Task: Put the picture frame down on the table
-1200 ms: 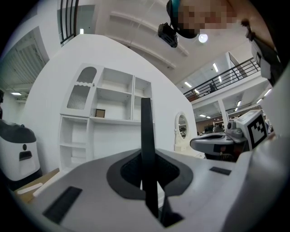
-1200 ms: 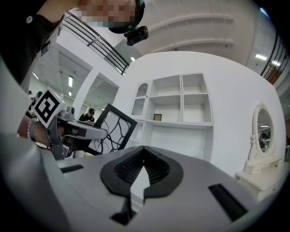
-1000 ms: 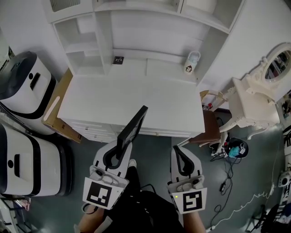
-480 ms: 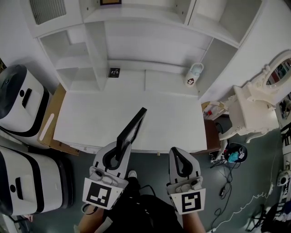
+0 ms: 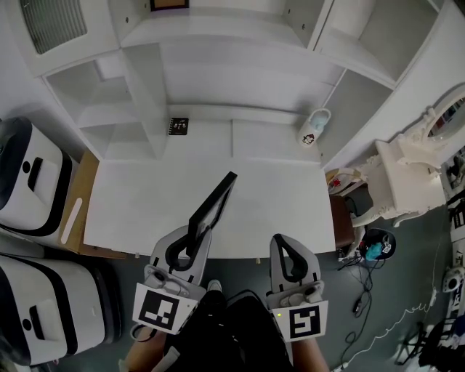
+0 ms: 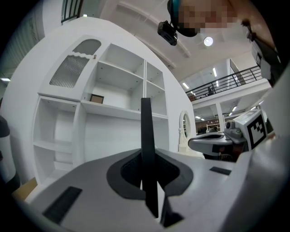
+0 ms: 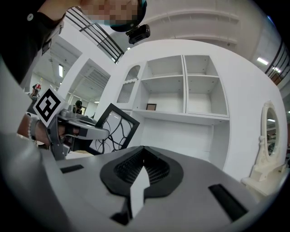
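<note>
Nearest to me, my left tongs (image 5: pixel 196 234) are clamped on the lower edge of the black picture frame (image 5: pixel 213 205), their pads pressed against both faces of it; in the left gripper view the frame (image 6: pixel 146 136) rises edge-on as a thin dark bar straight out of the jaws. Beside them my right tongs (image 5: pixel 285 243) are closed together with nothing between them, and they sit level with the left pair and apart from it. From the right gripper view the frame (image 7: pixel 115 129) shows its face, a black border around a pale panel crossed with curling dark lines. The frame stands on edge, leaning away from me over the front part of the white surface (image 5: pixel 276 196); it seems to be held clear of the top, though from above I cannot be sure of the gap. Farther back on the surface lie a small dark card (image 5: pixel 178 126) near the left rear and a small white container (image 5: pixel 314 128) at the right rear. Behind them rises the white shelf unit (image 5: pixel 240 80), with a little framed picture (image 5: pixel 169 3) on a high shelf. Off to the right stands a white vanity with an oval mirror (image 5: pixel 407 167).
</note>
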Tool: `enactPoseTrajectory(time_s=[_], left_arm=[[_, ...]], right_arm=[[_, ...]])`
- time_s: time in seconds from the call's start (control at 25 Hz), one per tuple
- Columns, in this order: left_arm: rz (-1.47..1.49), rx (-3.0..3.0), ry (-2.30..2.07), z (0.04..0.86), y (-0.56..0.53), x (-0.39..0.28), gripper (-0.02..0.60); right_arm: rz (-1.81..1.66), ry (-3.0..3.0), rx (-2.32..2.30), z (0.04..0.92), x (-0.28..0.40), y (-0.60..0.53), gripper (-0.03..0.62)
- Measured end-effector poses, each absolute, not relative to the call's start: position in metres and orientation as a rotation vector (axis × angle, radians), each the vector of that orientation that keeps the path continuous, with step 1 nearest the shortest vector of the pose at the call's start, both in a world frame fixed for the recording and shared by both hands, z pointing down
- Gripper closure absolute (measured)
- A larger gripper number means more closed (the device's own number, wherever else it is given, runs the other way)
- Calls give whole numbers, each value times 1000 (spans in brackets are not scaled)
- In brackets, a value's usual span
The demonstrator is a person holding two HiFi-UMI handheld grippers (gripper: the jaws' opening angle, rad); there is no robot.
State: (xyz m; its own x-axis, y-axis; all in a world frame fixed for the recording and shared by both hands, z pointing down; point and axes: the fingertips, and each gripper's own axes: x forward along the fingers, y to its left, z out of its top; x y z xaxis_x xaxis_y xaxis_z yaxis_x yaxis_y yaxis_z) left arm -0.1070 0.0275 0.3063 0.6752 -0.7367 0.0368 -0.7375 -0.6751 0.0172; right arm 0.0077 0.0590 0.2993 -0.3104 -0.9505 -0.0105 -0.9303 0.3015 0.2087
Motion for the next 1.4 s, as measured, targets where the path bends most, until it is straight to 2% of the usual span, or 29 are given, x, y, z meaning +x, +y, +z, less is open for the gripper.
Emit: enactPoseTrajectory(time_s=[0.48, 1.04, 1.4], left_arm=[[68, 2815, -1231, 323, -10, -93, 554], [137, 2808, -1204, 333, -71, -36, 554], [109, 2797, -1175, 330, -89, 2, 554]], right_arm=[[-205, -2411, 1756, 318, 23, 26, 592], [-58, -2540, 1601, 343, 66, -43, 592], [61, -2681, 1398, 350, 65, -86, 513]])
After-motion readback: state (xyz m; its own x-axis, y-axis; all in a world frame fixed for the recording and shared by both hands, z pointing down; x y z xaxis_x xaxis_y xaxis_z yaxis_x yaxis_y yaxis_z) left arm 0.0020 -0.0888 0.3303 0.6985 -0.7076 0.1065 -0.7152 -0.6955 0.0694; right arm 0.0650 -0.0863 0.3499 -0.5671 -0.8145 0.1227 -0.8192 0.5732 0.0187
